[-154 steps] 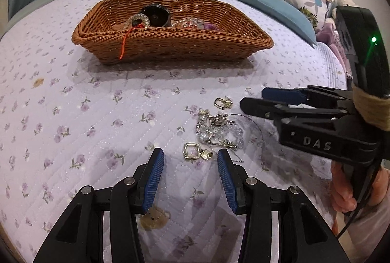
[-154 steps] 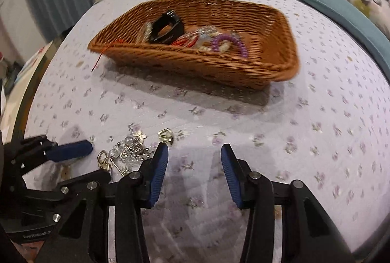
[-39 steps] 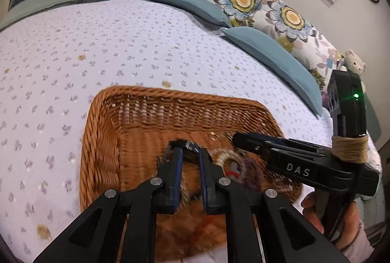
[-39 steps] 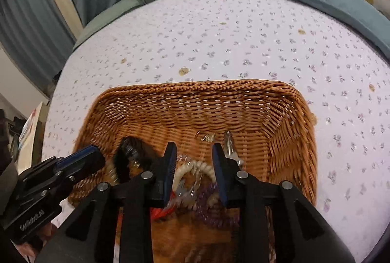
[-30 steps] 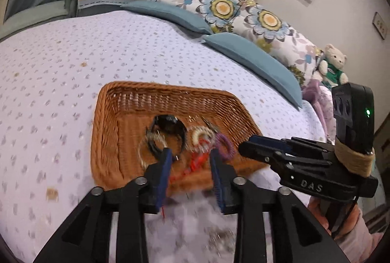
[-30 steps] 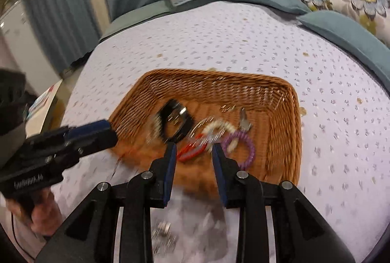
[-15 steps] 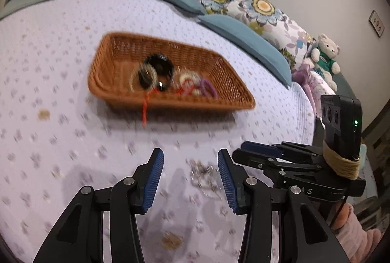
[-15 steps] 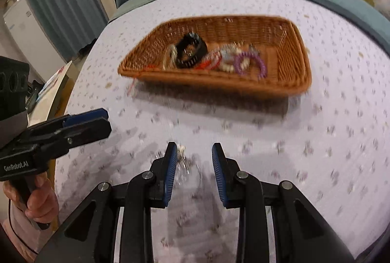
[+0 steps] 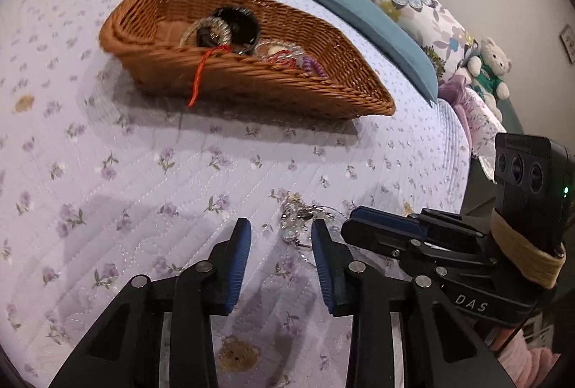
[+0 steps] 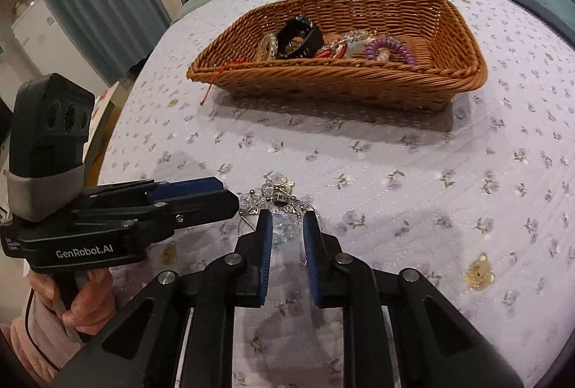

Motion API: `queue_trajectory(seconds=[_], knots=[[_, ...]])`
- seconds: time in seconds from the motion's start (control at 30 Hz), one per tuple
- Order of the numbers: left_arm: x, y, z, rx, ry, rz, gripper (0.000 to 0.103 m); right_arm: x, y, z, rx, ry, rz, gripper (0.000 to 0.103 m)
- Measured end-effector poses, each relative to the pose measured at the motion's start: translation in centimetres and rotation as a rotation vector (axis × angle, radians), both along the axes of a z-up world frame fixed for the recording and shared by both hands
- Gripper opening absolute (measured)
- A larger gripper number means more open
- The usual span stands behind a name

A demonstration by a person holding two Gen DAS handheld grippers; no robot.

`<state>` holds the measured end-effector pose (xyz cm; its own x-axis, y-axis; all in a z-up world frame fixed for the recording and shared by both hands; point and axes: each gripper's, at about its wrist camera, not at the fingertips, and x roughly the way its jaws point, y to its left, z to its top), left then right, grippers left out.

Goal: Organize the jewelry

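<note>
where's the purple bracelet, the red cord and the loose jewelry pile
purple bracelet (image 10: 390, 47): right wrist view, top of its beaded loop.
red cord (image 9: 198, 76): left wrist view, strand hanging over the basket wall.
jewelry pile (image 9: 298, 215): left wrist view, its tangled middle.

Room lighting is even, soft and moderately bright, falling from overhead. The wicker basket (image 9: 251, 89) casts a soft shadow on the near side, onto the bedspread (image 9: 107, 172). Each tool throws a faint grey shadow beneath itself. No harsh glare. Fisheye distortion bends the bed's edges, and black vignetting fills the corners. The basket rim shows slight motion blur; the near quilting is sharp.
</note>
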<state>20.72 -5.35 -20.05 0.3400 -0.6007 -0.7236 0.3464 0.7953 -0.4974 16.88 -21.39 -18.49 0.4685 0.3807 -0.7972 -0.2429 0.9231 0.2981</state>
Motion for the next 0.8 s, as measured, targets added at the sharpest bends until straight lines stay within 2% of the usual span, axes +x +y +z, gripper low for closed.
queue_trajectory(seconds=[0.13, 0.33, 0.37, 0.4, 0.43, 0.6, 0.8], knots=[[0.2, 0.8, -0.4, -0.044, 0.014, 0.015, 0.035, 0.7, 0.2, -0.8, -0.003, 0.035, -0.01, 0.021], [0.1, 0.3, -0.5, -0.032, 0.013, -0.001, 0.035, 0.9, 0.7, -1.0, -0.01, 0.057, 0.019, 0.021], [0.1, 0.3, -0.5, -0.032, 0.013, -0.001, 0.035, 0.9, 0.7, -1.0, -0.009, 0.056, 0.024, 0.019], [0.1, 0.3, -0.4, -0.035, 0.014, 0.0, 0.035, 0.8, 0.8, -0.8, -0.003, 0.052, 0.035, 0.012], [0.1, 0.3, -0.4, -0.037, 0.015, 0.001, 0.035, 0.7, 0.8, -0.7, 0.0, 0.052, 0.045, 0.012], [0.0, 0.3, -0.3, -0.039, 0.016, 0.005, 0.035, -1.0, 0.4, -0.1, -0.009, 0.047, 0.102, 0.012], [-0.3, 0.3, -0.3, -0.034, 0.01, -0.007, 0.035, -4.2, -2.7, 2.2, 0.032, -0.011, 0.048, 0.012]])
